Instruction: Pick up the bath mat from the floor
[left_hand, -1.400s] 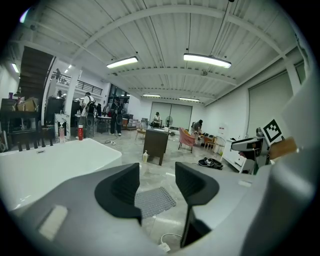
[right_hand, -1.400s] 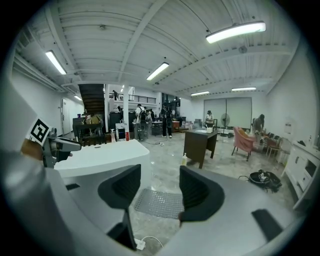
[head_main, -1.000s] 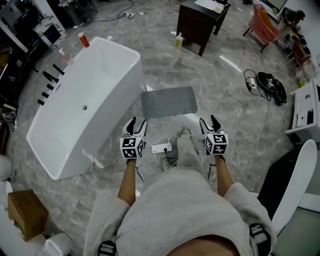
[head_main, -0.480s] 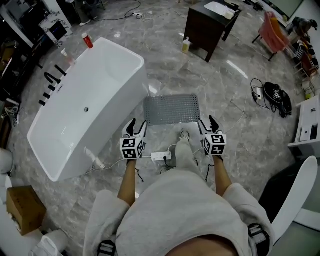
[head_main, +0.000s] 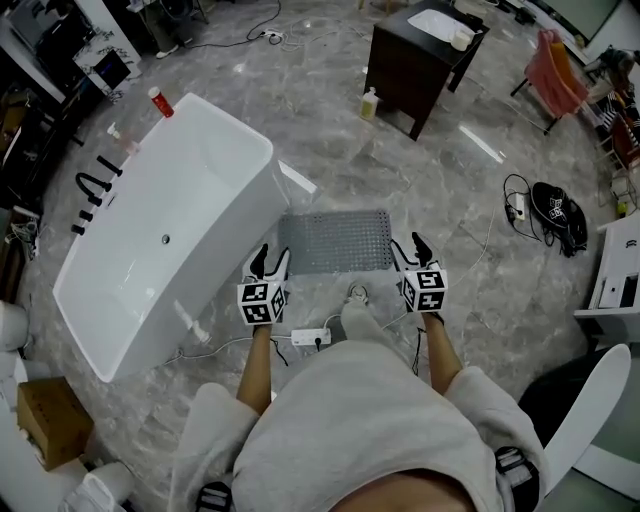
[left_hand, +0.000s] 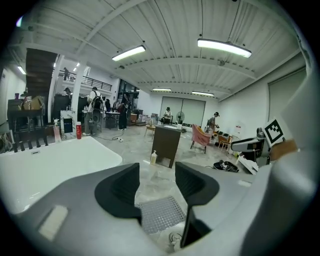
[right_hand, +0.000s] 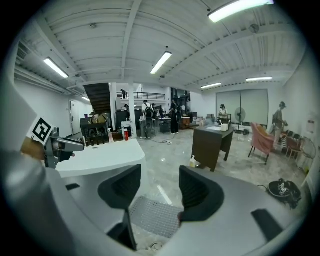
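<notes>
The bath mat (head_main: 335, 241) lies flat on the floor (head_main: 455, 205) beside the bathtub (head_main: 190, 200), untouched, with the left gripper (head_main: 270, 262) and right gripper (head_main: 410, 247) held above its near edge, jaws spread and empty; reach, grasp and lift are not yet done.

Bathtub (head_main: 165, 240) stands close left of the bath mat (head_main: 335, 241); right side open.

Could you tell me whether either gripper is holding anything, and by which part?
Nothing is held. The left gripper and right gripper are both open and empty; the bath mat lies untouched on the floor ahead of them.
</notes>
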